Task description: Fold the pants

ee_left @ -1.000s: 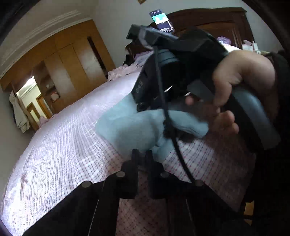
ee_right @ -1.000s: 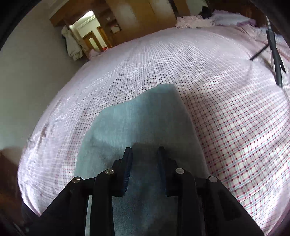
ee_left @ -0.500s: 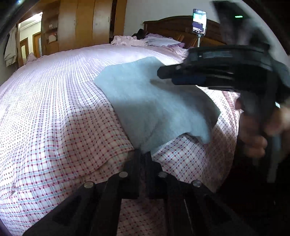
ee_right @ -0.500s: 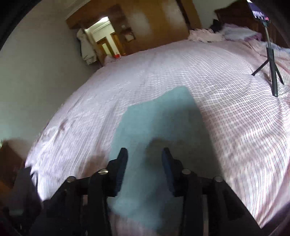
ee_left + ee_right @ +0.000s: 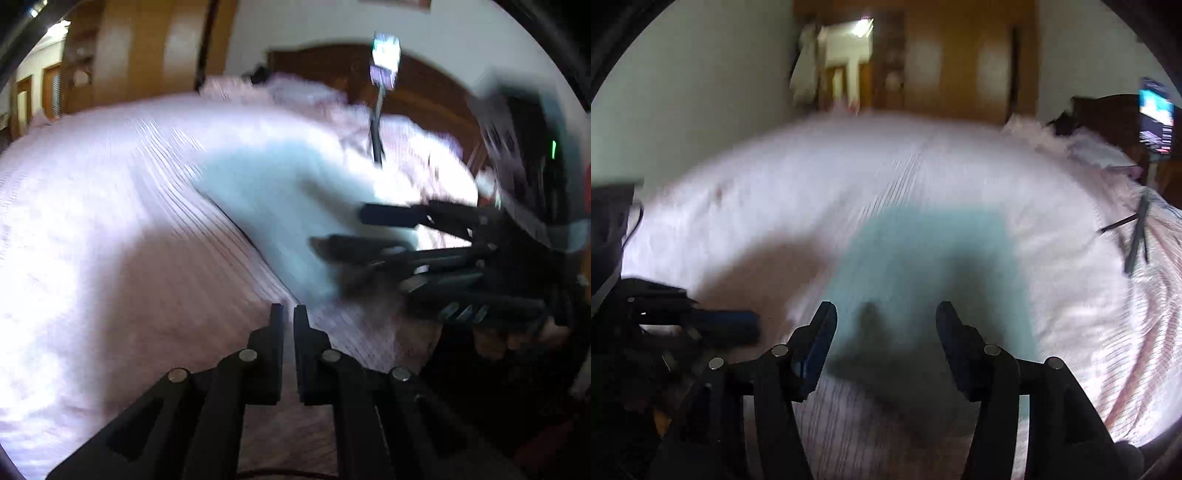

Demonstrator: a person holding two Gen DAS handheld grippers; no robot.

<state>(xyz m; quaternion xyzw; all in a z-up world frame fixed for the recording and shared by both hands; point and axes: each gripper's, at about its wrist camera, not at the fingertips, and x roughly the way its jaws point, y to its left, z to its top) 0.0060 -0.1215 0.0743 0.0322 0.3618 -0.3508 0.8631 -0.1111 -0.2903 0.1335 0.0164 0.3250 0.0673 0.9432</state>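
Observation:
The light blue pants lie folded flat on the pink checked bed; they also show in the right wrist view. My left gripper is shut and empty, just short of the pants' near edge. My right gripper is open and empty, above the near end of the pants. In the left wrist view it comes in from the right, over the pants. In the right wrist view the left gripper shows at the left. Both views are blurred by motion.
The bed sheet fills both views. A phone on a tripod stands on the bed near the dark wooden headboard; the tripod legs show at the right. A wooden wardrobe and doorway lie beyond the bed.
My right gripper has opened, let go of the pants and lifted back. My left gripper has pulled back from the pants' edge. The pants now lie flat.

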